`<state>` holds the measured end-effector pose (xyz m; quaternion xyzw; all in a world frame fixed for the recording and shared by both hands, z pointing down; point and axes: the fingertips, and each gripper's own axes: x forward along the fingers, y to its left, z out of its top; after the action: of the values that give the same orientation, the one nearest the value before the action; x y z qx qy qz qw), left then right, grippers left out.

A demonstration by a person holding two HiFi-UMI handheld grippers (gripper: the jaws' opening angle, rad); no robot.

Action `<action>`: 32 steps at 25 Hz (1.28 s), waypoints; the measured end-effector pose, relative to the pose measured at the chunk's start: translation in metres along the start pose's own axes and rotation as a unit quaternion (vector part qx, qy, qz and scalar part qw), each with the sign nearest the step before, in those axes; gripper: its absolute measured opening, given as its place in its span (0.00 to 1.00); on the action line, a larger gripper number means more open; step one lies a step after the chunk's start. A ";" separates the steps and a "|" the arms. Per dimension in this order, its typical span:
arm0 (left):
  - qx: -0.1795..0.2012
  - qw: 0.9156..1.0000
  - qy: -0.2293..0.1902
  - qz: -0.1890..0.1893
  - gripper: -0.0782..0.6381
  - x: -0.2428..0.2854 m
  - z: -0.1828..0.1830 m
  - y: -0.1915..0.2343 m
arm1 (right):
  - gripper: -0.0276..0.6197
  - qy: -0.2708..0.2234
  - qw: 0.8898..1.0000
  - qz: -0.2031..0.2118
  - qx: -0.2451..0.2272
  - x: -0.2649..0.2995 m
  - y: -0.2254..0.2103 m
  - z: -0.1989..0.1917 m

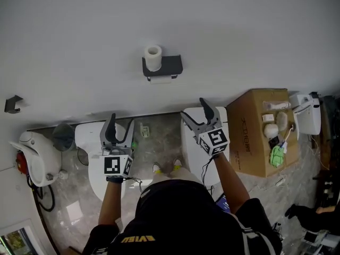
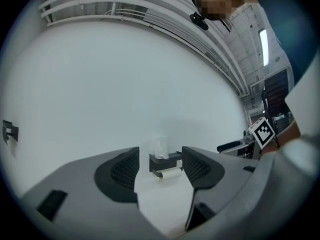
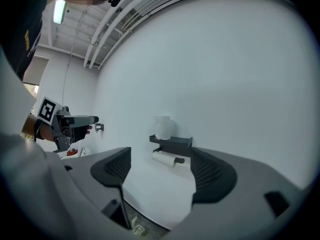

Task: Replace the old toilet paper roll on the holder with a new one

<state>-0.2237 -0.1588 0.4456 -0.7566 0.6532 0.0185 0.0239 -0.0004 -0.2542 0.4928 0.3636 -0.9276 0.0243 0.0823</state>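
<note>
A black holder (image 1: 166, 66) is fixed to the white wall. A white roll (image 1: 153, 57) stands upright on its top shelf, and a thinner roll (image 1: 162, 80) hangs on the bar beneath. My left gripper (image 1: 118, 127) is below and to the left of the holder, well short of the wall, open and empty. My right gripper (image 1: 208, 113) is below and to the right, also open and empty. The left gripper view frames the holder (image 2: 169, 161) and the upright roll (image 2: 160, 146) between the pads. In the right gripper view the holder (image 3: 173, 144) and the hanging roll (image 3: 164, 158) lie ahead.
A white toilet (image 1: 98, 166) stands under my left arm. A white cabinet (image 1: 192, 155) is under my right arm. Right of it, a cardboard box (image 1: 254, 134) carries several small items. A small black hook (image 1: 13, 104) sits on the wall at far left.
</note>
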 end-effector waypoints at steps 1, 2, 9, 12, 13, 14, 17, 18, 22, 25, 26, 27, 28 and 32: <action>-0.002 1.000 0.000 0.001 0.49 0.004 -0.003 0.001 | 0.62 0.001 1.000 -0.001 0.003 0.007 -0.003 -0.003; -0.003 1.000 0.001 0.001 0.49 0.008 -0.007 0.003 | 0.62 0.002 1.000 -0.001 0.005 0.014 -0.005 -0.006; -0.020 1.000 0.018 0.001 0.49 0.043 -0.046 0.015 | 0.61 0.024 1.000 0.011 0.004 0.065 -0.015 -0.028; -0.027 0.999 0.033 0.012 0.49 0.055 -0.062 0.023 | 0.60 0.039 0.999 0.014 0.017 0.085 -0.020 -0.044; -0.029 0.999 0.036 0.016 0.49 0.057 -0.065 0.025 | 0.60 0.043 0.999 0.017 0.024 0.091 -0.021 -0.049; -0.029 0.999 0.038 0.018 0.48 0.060 -0.067 0.027 | 0.59 0.046 0.998 0.021 0.028 0.097 -0.021 -0.053; -0.029 0.999 0.040 0.016 0.48 0.072 -0.070 0.032 | 0.57 0.050 0.998 0.029 0.024 0.115 -0.024 -0.061; -0.029 0.999 0.040 0.015 0.48 0.075 -0.071 0.033 | 0.57 0.050 0.998 0.029 0.022 0.120 -0.025 -0.062; -0.027 0.999 0.044 0.011 0.48 0.086 -0.072 0.033 | 0.54 0.058 0.998 0.022 0.024 0.140 -0.030 -0.071; -0.030 0.999 0.046 0.000 0.48 0.090 -0.069 0.025 | 0.52 0.068 0.997 0.021 0.028 0.152 -0.031 -0.077; -0.033 0.998 0.045 -0.003 0.48 0.090 -0.067 0.023 | 0.51 0.071 0.997 0.021 0.028 0.155 -0.031 -0.079; -0.035 0.998 0.043 -0.006 0.48 0.091 -0.065 0.020 | 0.51 0.073 0.997 0.020 0.029 0.158 -0.032 -0.081; -0.036 0.998 0.042 -0.009 0.48 0.091 -0.063 0.018 | 0.50 0.075 0.997 0.020 0.030 0.161 -0.032 -0.082; -0.035 0.999 0.037 -0.016 0.48 0.089 -0.056 0.014 | 0.46 0.078 0.996 0.016 0.033 0.166 -0.035 -0.085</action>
<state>-0.2242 -0.2522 0.4956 -0.7678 0.6400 0.0128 -0.0266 -0.0852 -0.3829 0.6041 0.3482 -0.9227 0.0844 0.1425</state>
